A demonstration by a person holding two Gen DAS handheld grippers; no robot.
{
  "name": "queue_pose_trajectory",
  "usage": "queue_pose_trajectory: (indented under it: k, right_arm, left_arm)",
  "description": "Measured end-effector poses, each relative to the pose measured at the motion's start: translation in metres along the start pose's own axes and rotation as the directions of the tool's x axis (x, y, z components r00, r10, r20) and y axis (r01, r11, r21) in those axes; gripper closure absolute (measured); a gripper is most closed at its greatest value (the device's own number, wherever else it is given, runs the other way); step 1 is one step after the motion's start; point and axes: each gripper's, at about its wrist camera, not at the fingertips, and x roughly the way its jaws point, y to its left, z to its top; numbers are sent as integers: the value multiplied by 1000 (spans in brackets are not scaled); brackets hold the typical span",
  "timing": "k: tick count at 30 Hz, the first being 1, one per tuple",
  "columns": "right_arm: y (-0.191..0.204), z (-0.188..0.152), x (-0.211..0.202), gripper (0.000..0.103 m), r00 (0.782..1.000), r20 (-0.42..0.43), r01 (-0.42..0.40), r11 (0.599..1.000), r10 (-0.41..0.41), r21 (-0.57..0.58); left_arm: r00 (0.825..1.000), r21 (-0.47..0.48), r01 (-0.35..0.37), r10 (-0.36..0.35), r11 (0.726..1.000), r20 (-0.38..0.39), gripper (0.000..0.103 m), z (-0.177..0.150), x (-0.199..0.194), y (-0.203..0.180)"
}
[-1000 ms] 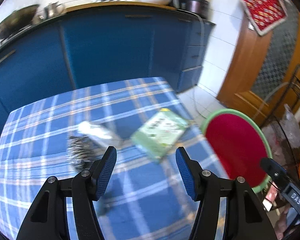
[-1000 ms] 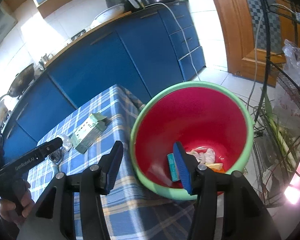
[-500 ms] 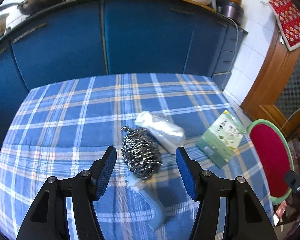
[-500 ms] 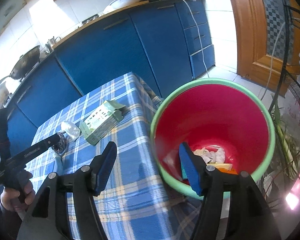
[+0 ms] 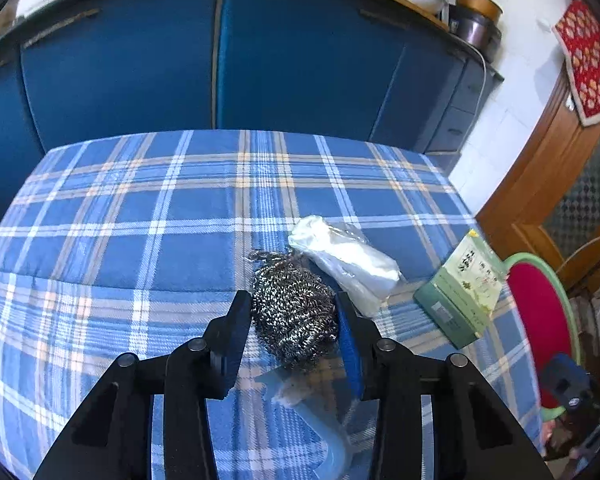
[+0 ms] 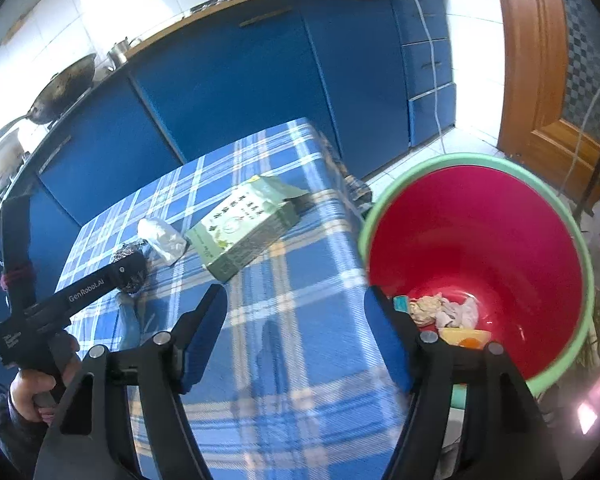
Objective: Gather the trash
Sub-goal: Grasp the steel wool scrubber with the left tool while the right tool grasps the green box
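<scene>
Left wrist view
Left gripper [image 5: 294, 312]: its jaws have just been closing and are now pressing both sides of the tangled ball of silver steel wool [image 5: 294, 316].
Steel wool: lying on the blue plaid tablecloth [image 5: 140, 216], touching the crumpled clear plastic wrapper with white filling [image 5: 346, 260] behind it.
Pale blue curved plastic piece [image 5: 320, 428]: lying on the cloth under the gripper, just in front of the steel wool.
Green and white printed cardboard box [image 5: 460, 292]: resting near the cloth's right edge, apart from the wrapper.
Red bucket with a green rim [image 5: 540, 320]: standing beyond that edge.

Right wrist view
Right gripper [image 6: 296, 320]: its jaws have just been opening and are standing wide apart with nothing between them, hovering over the cloth's corner beside the bucket [image 6: 480, 240].
Bucket contents: crumpled paper scraps [image 6: 444, 310] and a yellow piece are lying at the bottom.
Person's hand [image 6: 36, 384]: gripping the left gripper's handle.
</scene>
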Motion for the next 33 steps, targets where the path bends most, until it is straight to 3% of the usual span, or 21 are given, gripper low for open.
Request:
queue_pose_trajectory:
  k: [6,11,27,33]
  right_arm:
    - [16,8,16,27,999,-31,-15,1000,15,5]
    - [28,21,31,25,998,-51,-31,999,32,16]
    - [56,55,95,20,991,-124,69,990,-53,123]
    - [72,54,104,16,986,-100,136,990,-132,27]
  left_arm:
    - [1000,-23,16,-16,1000,21,63,1,-5,9]
    - [998,-31,-13,14,999,59,63,4,-14,20]
    - [995,-156,-51,64,986,76,63,9,-14,62]
    - [995,-178,-49,63,983,75,63,9,-14,68]
